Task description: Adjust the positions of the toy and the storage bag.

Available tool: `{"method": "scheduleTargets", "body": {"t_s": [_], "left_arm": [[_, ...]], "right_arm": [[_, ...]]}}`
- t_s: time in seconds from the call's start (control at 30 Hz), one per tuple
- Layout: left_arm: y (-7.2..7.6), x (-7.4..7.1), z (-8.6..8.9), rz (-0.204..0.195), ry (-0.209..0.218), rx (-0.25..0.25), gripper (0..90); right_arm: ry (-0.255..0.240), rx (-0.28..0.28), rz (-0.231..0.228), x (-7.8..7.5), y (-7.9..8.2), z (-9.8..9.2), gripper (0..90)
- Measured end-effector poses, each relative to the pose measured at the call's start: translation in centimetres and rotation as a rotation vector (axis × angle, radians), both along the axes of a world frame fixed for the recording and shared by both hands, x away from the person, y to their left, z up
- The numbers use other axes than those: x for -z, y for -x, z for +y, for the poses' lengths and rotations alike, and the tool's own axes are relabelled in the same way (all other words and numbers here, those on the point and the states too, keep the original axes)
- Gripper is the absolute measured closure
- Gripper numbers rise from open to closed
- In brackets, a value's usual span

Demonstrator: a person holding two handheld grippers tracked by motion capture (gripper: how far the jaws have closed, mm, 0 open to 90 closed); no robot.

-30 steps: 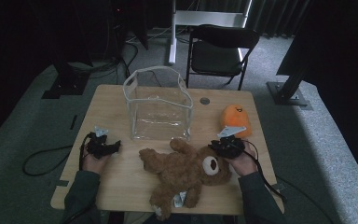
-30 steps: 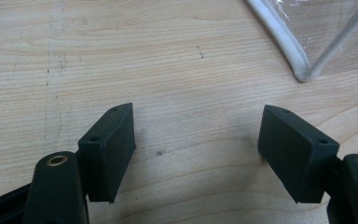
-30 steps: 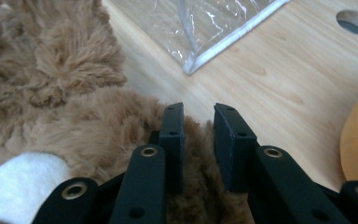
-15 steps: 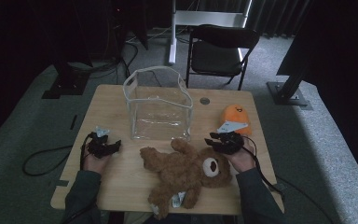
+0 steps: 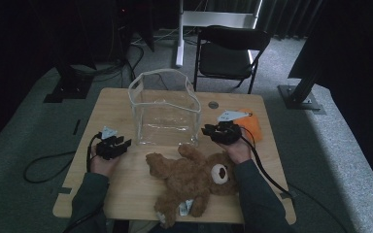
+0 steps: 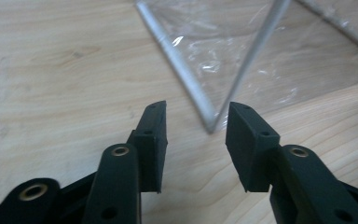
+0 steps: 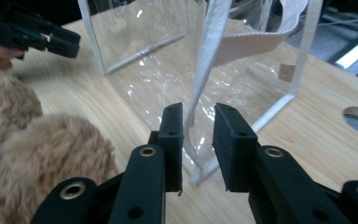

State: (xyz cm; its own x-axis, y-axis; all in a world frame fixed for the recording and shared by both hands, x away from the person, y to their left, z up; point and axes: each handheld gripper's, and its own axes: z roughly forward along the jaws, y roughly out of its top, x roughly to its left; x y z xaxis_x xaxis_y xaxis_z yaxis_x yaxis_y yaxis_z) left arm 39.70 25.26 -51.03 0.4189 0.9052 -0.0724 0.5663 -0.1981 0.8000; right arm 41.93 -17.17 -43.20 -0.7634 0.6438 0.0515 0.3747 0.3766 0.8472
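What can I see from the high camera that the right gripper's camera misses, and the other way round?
High view alone: the orange soft toy, black folding chair and right gripper from outside. Right gripper view alone: the bag's beige webbing strap up close. Both: the clear plastic bag, brown teddy bear, left gripper and light wooden table.

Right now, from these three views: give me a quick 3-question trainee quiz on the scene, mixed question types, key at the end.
1. True or false: the teddy bear already sits inside the clear bag.
2. Multiple choice: what lies just beyond the jaws of the right gripper? A) the bear's ear B) a white-edged corner of the clear bag C) the orange thing
3. Short answer: does the left gripper hold anything?

Key
1. False: it lies on the table, in front of the bag.
2. B
3. No: its jaws stand apart, nothing between them; the bag's corner lies just ahead.
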Motion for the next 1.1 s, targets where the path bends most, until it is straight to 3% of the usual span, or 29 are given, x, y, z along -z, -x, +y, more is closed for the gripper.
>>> {"method": "scheduleTargets", "body": {"t_s": [0.2,0.4,0.73,1.1], "left_arm": [[-0.6,-0.6,-1.0,-0.018,0.031,0.024,62.5],[-0.9,-1.2,-1.9,-0.046,0.003,0.046,65.4],[-1.4,-2.1,-2.7,-0.064,-0.010,0.060,82.0],[-1.7,-2.5,-3.6,-0.044,-0.046,0.090,87.3]], "right_arm": [[-0.025,-0.008,0.027,0.2,-1.3,0.8,73.8],[-0.014,-0.011,0.042,0.4,-2.1,1.6,76.6],[-0.011,-0.015,0.039,0.4,-2.4,1.9,84.3],[0.021,-0.006,0.025,0.2,-2.1,1.8,85.3]]}}
